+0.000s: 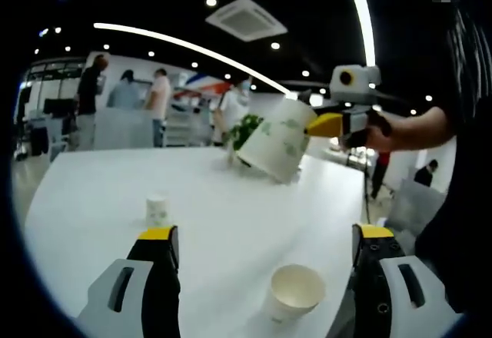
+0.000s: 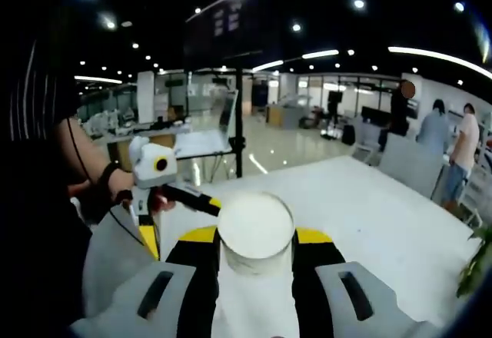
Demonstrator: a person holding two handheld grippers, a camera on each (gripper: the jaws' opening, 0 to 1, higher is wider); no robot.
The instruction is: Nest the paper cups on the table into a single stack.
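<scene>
Left gripper view: held cup (image 1: 278, 147) is airborne over the table's far edge, tilted, clamped in the right gripper (image 1: 321, 125) (likely for carrying to nest). Open upright cup (image 1: 293, 292) sits near the near edge between the left gripper (image 1: 261, 246) jaws, which stand apart; small cup (image 1: 157, 210) mid-table (image 1: 223, 207).

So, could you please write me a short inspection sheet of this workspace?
Surface: white table, bare between the cups.
Job's things: small cup upright; open cup upright near the left claw; third cup held aloft, tilted.
Clutter: green plant behind the held cup.
Grippers: right claw shut on the third cup; left claw open, empty.
Cables: nothing seen.
Surroundings: office hall, people standing, ceiling lights.
</scene>
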